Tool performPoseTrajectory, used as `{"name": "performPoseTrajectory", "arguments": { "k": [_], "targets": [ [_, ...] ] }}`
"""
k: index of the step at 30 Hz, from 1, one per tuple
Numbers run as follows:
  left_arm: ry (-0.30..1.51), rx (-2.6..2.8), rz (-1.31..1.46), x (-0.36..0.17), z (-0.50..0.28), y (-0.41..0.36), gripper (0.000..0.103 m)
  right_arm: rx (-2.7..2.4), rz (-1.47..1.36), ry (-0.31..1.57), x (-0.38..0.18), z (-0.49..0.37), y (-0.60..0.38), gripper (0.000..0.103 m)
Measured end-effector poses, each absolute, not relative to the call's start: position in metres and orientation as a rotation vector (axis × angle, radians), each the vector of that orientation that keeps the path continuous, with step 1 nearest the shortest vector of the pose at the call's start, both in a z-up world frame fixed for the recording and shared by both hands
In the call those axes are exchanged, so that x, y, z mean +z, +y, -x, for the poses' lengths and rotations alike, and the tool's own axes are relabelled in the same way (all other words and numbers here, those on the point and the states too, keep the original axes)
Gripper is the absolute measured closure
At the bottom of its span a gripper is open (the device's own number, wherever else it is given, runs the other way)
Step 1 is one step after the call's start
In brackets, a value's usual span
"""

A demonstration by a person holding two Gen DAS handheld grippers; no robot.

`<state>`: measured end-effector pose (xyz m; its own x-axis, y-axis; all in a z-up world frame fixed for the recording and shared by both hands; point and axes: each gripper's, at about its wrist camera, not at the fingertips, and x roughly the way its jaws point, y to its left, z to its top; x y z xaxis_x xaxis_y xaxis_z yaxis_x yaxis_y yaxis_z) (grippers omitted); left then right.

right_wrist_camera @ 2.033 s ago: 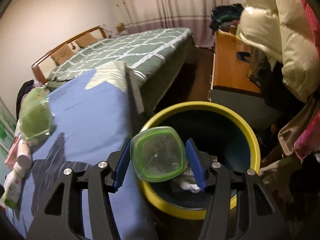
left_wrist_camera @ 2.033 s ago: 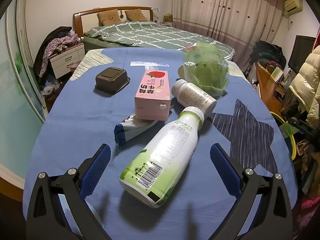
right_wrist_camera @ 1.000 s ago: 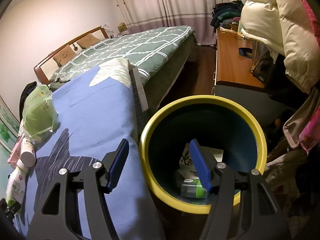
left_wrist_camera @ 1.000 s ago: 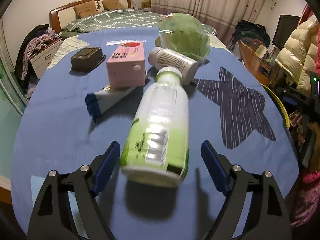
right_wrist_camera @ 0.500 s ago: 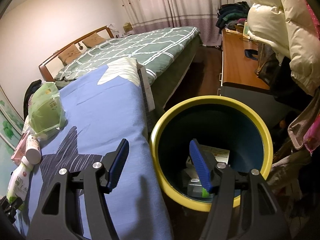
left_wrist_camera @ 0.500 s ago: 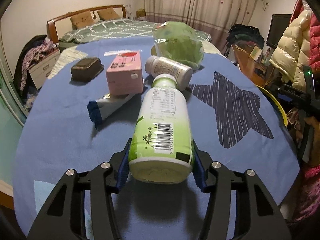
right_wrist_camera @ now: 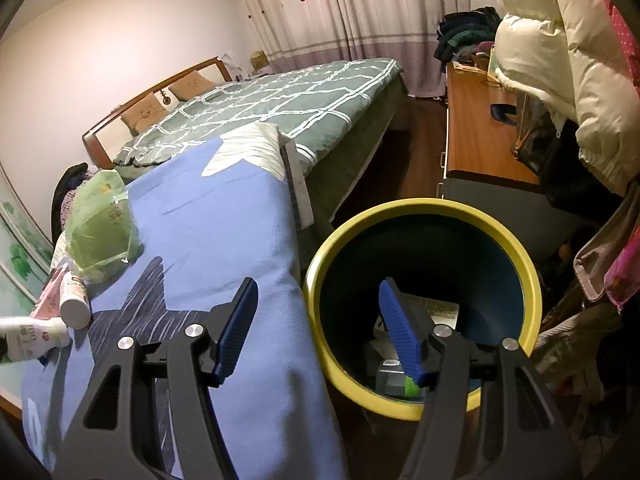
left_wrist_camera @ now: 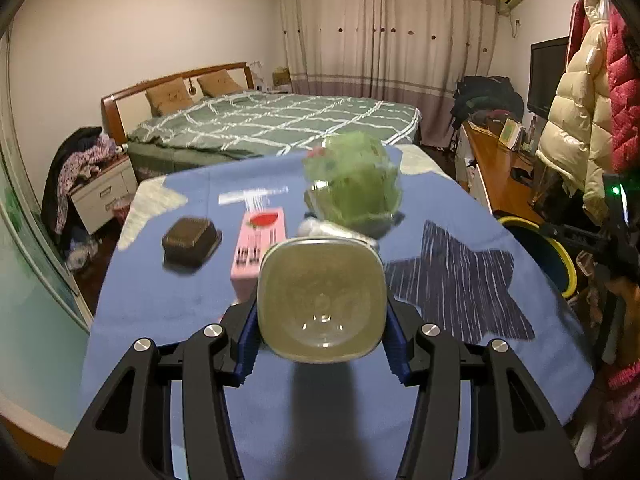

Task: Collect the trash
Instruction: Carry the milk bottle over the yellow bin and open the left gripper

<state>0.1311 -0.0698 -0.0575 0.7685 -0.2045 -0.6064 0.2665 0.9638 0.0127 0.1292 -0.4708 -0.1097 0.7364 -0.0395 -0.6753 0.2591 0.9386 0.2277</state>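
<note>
Clamping left gripper (left_wrist_camera: pixel 320 340) on light, stiff, slick green-and-white plastic bottle (left_wrist_camera: pixel 322 300) near base; right gripper (right_wrist_camera: pixel 316 328) open, empty.

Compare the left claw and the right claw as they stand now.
The left claw is shut on the milk bottle; the right claw is open and holds nothing. The left is over the blue tablecloth; the right is over the yellow bin's rim. Both have blue pads.
</note>
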Motion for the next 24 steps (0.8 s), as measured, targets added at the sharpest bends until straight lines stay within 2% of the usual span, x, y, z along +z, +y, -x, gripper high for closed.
{"name": "performPoseTrajectory", "arguments": {
  "k": [12,24],
  "targets": [
    [0.626,-0.245,-0.082,-0.042,-0.186,-0.089,0.052,-0.189,-0.335,0.720,-0.107,-0.118,-0.484,0.043],
    [0.582,-0.327,-0.129,-0.006,-0.160,-0.129,0.052,-0.199,-0.371,0.688,-0.102,-0.101,-0.500,0.043]
  ]
}}
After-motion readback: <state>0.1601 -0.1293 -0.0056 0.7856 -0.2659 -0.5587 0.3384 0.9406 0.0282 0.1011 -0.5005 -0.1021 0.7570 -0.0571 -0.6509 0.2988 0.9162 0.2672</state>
